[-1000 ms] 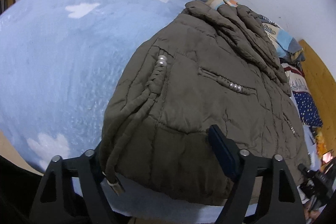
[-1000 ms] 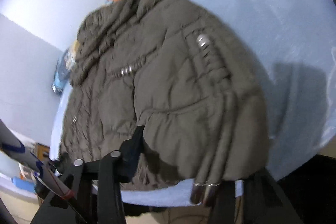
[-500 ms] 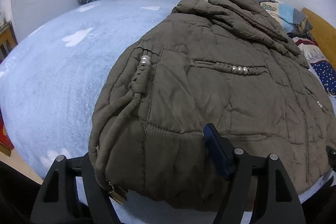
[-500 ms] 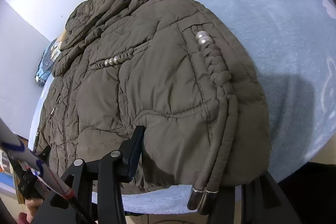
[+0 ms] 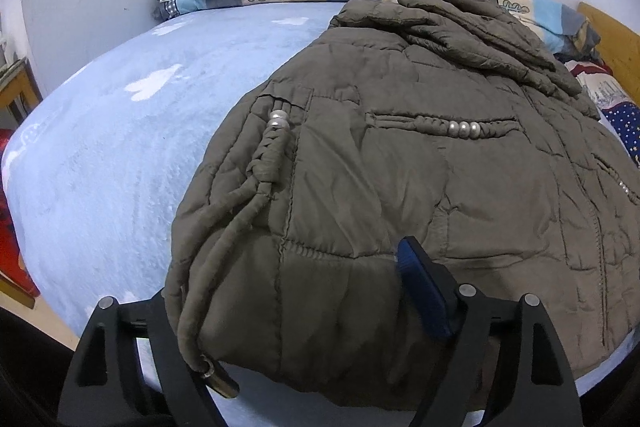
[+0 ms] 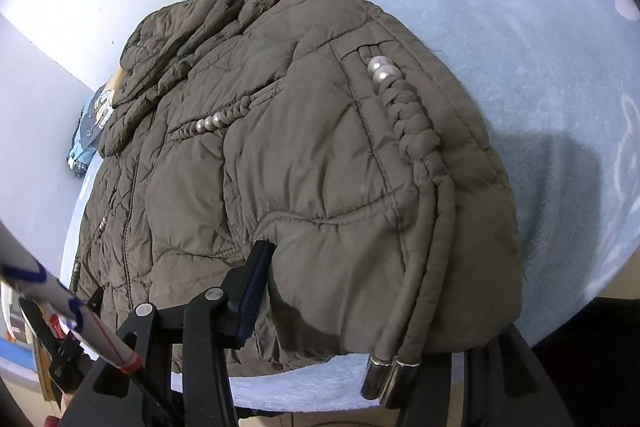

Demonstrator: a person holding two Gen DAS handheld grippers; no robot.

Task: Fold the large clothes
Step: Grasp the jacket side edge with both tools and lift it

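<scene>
Opening both tools over jacket [image 5: 400, 167].

The jacket [image 5: 400, 187] hem hides each gripper's outer finger, and its far sleeve is cut off

Your left gripper [image 5: 288, 311] points steeply down, its jaws spread wide and just opened further, cloth lying between them without the blue pad pressing in. Your right gripper [image 6: 360, 307] tilts down likewise, its jaws also just widening, loose around the fabric.
</scene>
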